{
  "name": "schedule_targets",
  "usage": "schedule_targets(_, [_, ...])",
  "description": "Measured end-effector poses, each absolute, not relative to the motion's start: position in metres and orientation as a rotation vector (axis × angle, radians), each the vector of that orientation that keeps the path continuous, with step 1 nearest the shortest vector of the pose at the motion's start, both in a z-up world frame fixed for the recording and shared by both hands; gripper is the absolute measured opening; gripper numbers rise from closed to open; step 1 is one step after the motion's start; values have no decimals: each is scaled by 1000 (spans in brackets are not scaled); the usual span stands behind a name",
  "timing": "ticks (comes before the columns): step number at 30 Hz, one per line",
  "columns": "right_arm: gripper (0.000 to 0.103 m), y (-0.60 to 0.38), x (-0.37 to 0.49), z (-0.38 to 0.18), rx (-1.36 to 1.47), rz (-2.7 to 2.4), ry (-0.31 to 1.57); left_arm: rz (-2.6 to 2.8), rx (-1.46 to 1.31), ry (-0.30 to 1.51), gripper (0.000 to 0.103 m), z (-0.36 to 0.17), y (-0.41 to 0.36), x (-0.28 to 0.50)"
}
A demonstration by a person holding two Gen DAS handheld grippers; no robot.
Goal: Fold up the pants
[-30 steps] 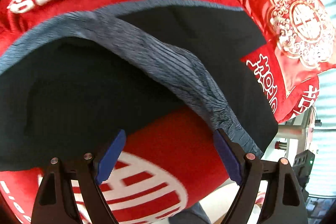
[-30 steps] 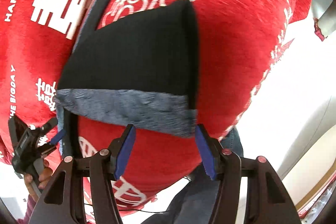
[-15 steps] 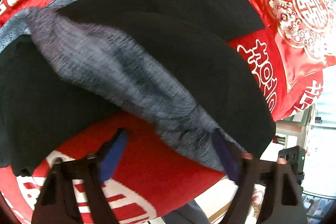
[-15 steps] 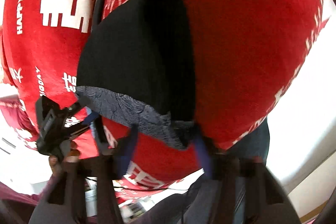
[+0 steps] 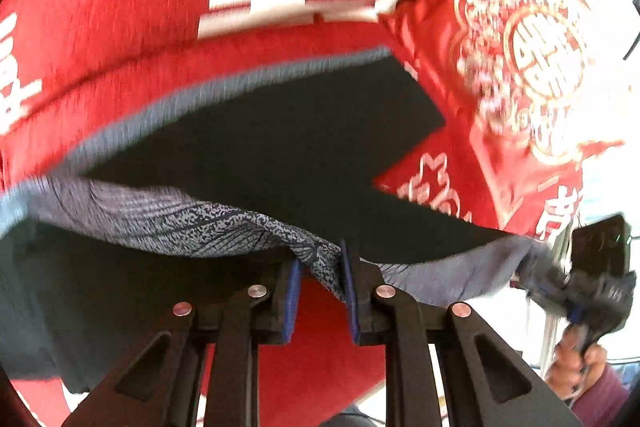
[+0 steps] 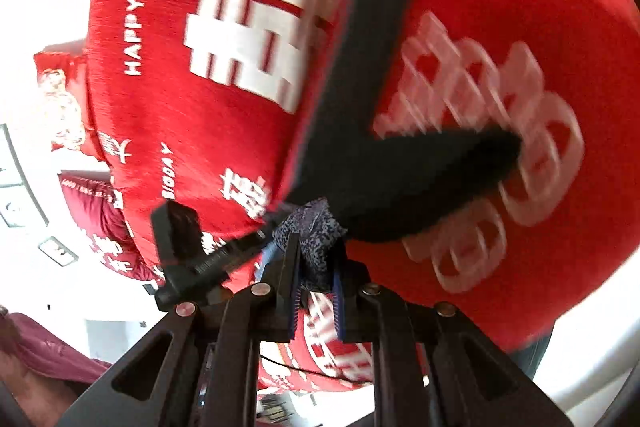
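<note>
The black pants (image 5: 280, 155) lie on a red bedspread (image 5: 120, 7), with a grey patterned waistband (image 5: 168, 223) lifted off it. My left gripper (image 5: 320, 267) is shut on the waistband near its middle. In the right wrist view the pants (image 6: 360, 155) stretch away across the bedspread (image 6: 500, 7), and my right gripper (image 6: 316, 267) is shut on a bunched corner of the waistband (image 6: 312, 227). The right gripper also shows at the right edge of the left wrist view (image 5: 536, 267), and the left one in the right wrist view (image 6: 264, 247).
A red cushion with gold embroidery (image 5: 520, 47) lies by the far end of the pants. The bedspread carries large white characters (image 6: 260, 27). The person's hand (image 5: 572, 367) shows at the lower right. The bed edge runs just below both grippers.
Both grippers were open around the waistband and have now shut on it. The waistband has been lifted and pulled taut between them.
</note>
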State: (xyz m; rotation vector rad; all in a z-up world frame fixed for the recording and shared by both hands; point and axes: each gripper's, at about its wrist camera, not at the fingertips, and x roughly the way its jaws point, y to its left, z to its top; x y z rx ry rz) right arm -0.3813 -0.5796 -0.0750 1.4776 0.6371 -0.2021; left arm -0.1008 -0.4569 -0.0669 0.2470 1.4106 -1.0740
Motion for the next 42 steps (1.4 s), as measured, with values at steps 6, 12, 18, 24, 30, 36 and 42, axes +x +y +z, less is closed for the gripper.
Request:
schedule_targets(6, [14, -660, -318, -65, 1349, -171, 735, -1046, 199, 1355, 21, -60, -493, -63])
schedule_targets(12, [18, -722, -261, -106, 1324, -256, 903, -948, 263, 1345, 41, -84, -526, -32])
schedule_targets(18, [27, -745, -223, -133, 1196, -360, 1047, -919, 288, 1327, 71, -76, -508, -29])
schedule_targets(24, [80, -731, -216, -89, 927, -445, 1039, -776, 382, 1249, 89, -70, -469, -31])
schedule_targets(30, [76, -705, -272, -98, 936, -625, 1100, -586, 386, 1334, 89, -115, -434, -17])
schedule_targets(36, [24, -729, -293, -137, 1098, -708, 1072, -536, 405, 1359, 89, -135, -427, -16])
schedule_targets(42, [19, -728, -272, -107, 949, -614, 1070, -531, 389, 1334, 89, -128, -423, -16])
